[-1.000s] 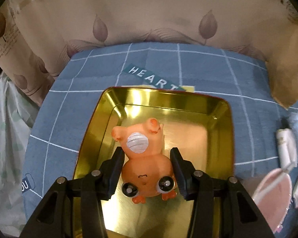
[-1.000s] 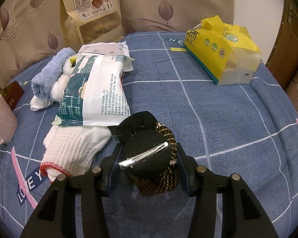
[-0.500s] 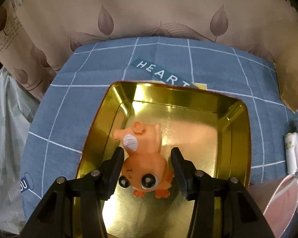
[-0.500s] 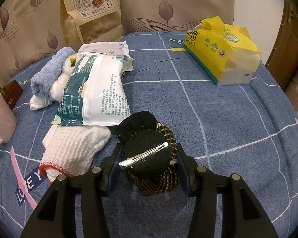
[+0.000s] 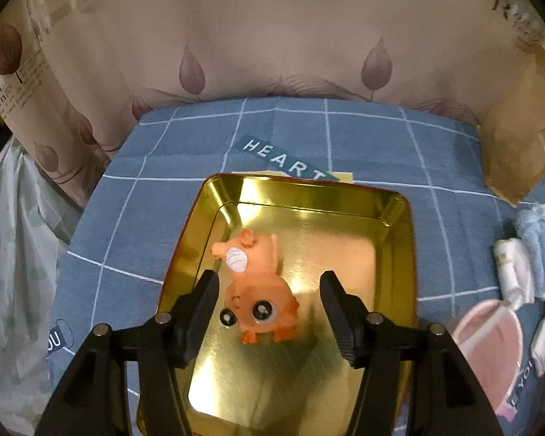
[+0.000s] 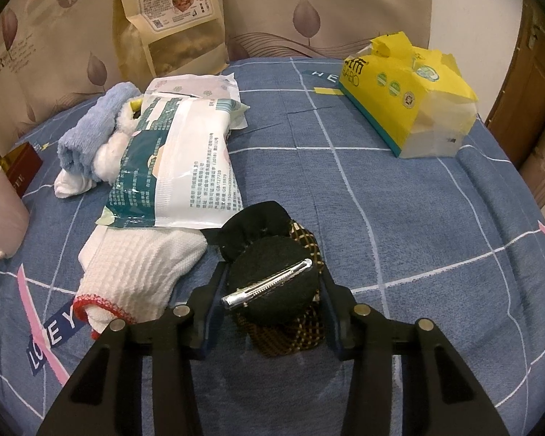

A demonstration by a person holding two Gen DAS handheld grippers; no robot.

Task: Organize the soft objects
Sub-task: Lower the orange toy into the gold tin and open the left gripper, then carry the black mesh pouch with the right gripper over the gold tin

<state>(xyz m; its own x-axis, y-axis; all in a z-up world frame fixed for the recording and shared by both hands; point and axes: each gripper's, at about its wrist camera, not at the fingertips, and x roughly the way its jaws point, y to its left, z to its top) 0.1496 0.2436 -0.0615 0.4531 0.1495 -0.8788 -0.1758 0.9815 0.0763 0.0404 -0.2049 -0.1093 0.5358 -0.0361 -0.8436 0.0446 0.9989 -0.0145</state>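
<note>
In the left wrist view an orange soft toy (image 5: 258, 287) with big eyes lies in a gold metal tray (image 5: 399, 239) on the blue checked cloth. My left gripper (image 5: 269, 301) is open above the tray, its jaws clear of the toy on both sides. In the right wrist view my right gripper (image 6: 270, 290) is shut on a black hair bow with a silver clip (image 6: 272, 283), just above the cloth. A white knit glove (image 6: 134, 272) lies to its left.
A wet-wipe pack (image 6: 178, 160) lies on rolled blue and white towels (image 6: 87, 145). A yellow tissue pack (image 6: 407, 98) sits at far right, a brown snack bag (image 6: 170, 18) at the back. A pink mask (image 5: 487, 348) lies right of the tray.
My left gripper has opened and let go of the orange toy, which now lies in the tray. The left gripper has drawn back and up. The right gripper has not moved.
</note>
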